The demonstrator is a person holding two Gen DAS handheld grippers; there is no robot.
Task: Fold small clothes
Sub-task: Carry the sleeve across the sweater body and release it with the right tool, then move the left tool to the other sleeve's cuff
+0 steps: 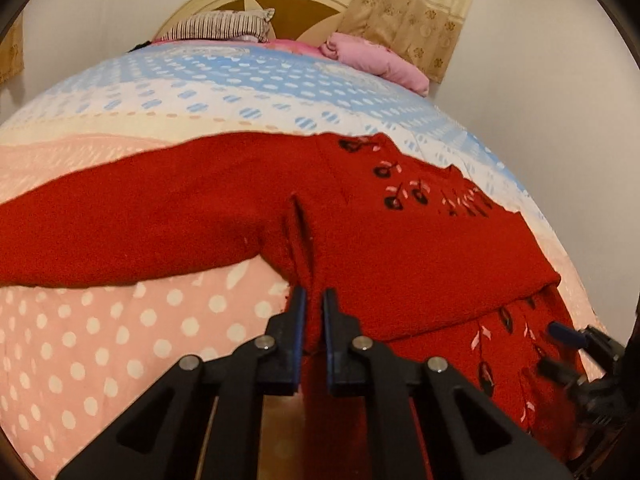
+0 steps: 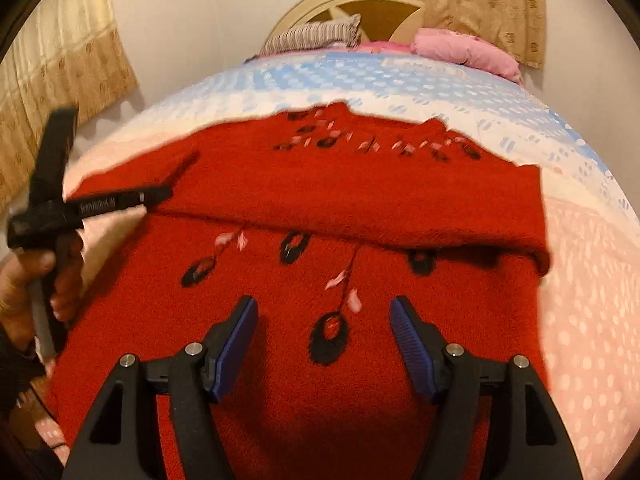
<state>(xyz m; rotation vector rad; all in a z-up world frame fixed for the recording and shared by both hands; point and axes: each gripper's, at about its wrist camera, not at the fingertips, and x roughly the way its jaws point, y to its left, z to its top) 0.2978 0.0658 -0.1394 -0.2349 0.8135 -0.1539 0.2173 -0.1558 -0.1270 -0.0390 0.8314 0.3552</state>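
The red sweater (image 2: pixel 320 200) lies partly folded on the bed (image 1: pixel 100 340). Left tongs (image 1: pixel 315 300) pinch its left edge; right tongs (image 2: pixel 324 312) hover wide above. A loose pinch might slip, undoing the fold.

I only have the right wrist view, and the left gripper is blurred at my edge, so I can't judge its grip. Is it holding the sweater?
Observer: Yes. In the left wrist view the left gripper is pinched on a raised ridge of the red sweater, near the armpit.
Operator: Where is that side's sleeve?
Observer: The sleeve lies stretched out sideways over the dotted bedspread, not yet folded in.
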